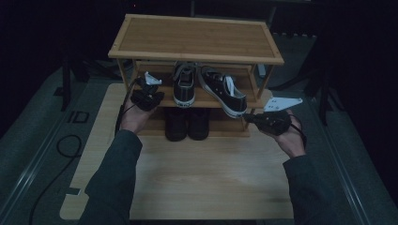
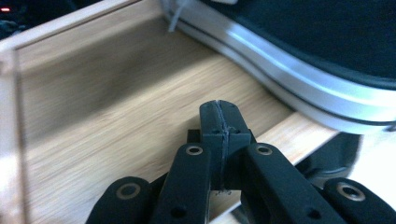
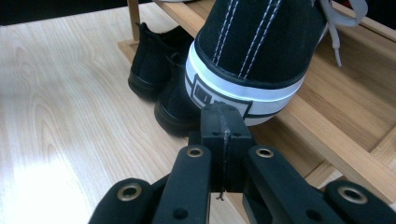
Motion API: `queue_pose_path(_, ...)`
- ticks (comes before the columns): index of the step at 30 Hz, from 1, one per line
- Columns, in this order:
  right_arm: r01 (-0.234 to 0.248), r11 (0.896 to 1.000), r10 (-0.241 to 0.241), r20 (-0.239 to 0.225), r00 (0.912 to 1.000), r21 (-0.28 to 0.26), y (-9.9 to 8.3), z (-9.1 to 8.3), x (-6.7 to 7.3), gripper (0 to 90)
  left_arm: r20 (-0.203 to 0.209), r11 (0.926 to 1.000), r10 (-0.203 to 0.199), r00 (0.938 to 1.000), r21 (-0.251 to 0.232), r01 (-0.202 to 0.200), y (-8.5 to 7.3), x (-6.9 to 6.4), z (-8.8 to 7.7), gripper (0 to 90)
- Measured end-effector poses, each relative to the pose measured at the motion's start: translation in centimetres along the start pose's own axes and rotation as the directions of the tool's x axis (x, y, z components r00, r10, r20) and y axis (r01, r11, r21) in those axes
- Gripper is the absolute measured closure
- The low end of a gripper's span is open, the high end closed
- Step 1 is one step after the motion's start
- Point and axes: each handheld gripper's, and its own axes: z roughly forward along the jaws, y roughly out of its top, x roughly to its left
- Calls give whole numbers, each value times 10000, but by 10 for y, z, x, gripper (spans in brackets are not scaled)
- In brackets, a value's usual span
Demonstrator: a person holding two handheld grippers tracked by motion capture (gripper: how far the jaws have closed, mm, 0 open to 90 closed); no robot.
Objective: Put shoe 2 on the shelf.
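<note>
Dark room all around, and a light wooden bench (image 1: 197, 178) in the middle with a small wooden shoe rack (image 1: 195, 37) standing at its far end. On the middle shelf (image 1: 206, 99) of the rack sit two black sneakers with white soles. The left sneaker (image 1: 184, 84) points straight back, neat and tidy. The right sneaker (image 1: 224, 91) is turned crooked, and its heel sticks out over the front edge of the shelf, near the middle right of the high view. It looks like this shoe needs a push to sit straight like the other one. Two dark shoes (image 1: 187, 124) stand side by side at the bottom of the rack, below the shelf. The right gripper (image 3: 223, 122) is clenched with nothing in it, and in its own view its tip is just at the white heel of the crooked sneaker, maybe touching it, so closed jaws make a good blunt pusher. The left gripper (image 2: 223, 120) is clenched and empty too. It rests over the shelf beside the left sneaker's white sole, as if waiting its turn.
</note>
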Motion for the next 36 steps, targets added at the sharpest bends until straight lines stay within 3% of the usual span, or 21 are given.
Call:
queue_pose_path(7, -57, 9999, 57, -26, 10000, -140, 0, 0, 0, 900, 129, 9999, -63, 9999, -89, 64, 5, -10, 6, 900)
queue_pose_path(13, -64, 9997, 62, -86, 9999, -216, 1, 1, 1, 900, 112, 9999, 127, 9999, 66, -127, 6, -10, 6, 900)
queue_pose_path(21, -90, 9992, 68, -550, 9985, -395, 6, 9, 5, 900, 109, 9997, 242, 9996, 61, -243, 6, -10, 6, 900)
queue_pose_path(36, 101, 9974, -151, -699, 9974, -712, 22, 20, 14, 900, -84, 9990, 426, 9991, 119, -425, 6, -12, 6, 900)
